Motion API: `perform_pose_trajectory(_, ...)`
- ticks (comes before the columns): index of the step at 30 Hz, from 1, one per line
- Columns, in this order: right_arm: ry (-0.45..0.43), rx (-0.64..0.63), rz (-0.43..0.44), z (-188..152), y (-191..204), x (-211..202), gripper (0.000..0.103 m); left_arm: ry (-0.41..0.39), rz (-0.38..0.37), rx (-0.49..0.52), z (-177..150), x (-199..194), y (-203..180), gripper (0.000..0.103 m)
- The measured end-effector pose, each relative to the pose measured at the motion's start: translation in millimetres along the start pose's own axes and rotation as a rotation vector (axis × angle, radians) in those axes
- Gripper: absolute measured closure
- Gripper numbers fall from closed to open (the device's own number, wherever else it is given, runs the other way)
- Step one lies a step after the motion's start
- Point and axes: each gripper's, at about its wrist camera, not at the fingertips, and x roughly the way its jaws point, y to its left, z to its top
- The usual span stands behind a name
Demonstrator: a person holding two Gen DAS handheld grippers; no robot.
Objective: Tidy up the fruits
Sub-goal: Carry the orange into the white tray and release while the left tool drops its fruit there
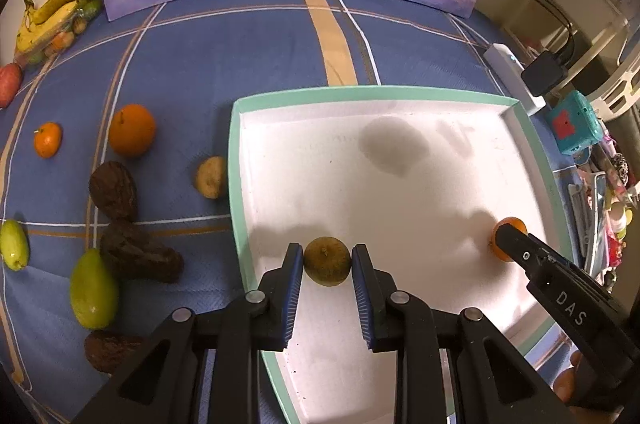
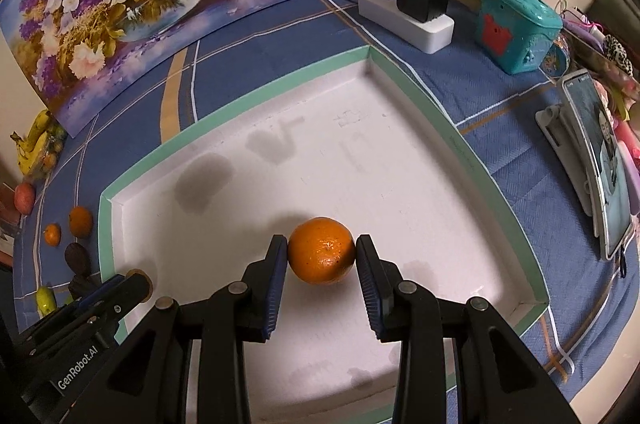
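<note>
**Two fruits arriving in the tray, most still waiting outside**

The left gripper [image 1: 327, 256] is pinching a brownish-green round fruit [image 1: 327, 261] above the white tray [image 1: 236, 159]. Left of it, oranges [image 1: 132, 129], mangoes [image 1: 93, 290] and dark fruits [image 1: 114, 189] are lying on the cloth. The right gripper [image 2: 321, 250] is clamping an orange [image 2: 321, 250] over the tray's floor. Sorting appears barely begun; the tray is holding nothing unheld.

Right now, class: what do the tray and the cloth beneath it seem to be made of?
Tray: probably cardboard, matte white inside with mint-green rim; folded corners and faint stains suggest paper board.
Cloth: woven fabric, matte blue with printed stripes; fine ribbed weave shows.
</note>
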Motion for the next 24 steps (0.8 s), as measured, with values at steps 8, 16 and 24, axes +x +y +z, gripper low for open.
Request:
perform_pose_trajectory(8,0.008,0.009,0.008,-0.5,-1.9,-2.6,0.066,-0.003,-0.009,0.0,2.3,-4.6,-1.6,0.075)
perform_pose_trajectory(16,-0.007,-0.003,0.007,1.7,-1.5,-15.3,0.066,-0.02,-0.03,0.008,3.4,-20.3,-2.4,0.075)
perform_pose_trajectory(24,-0.008,-0.016,0.012,0.7,1.9,-16.2,0.066,-0.04,-0.004,-0.041,4.8,-38.4,13.6,0.075)
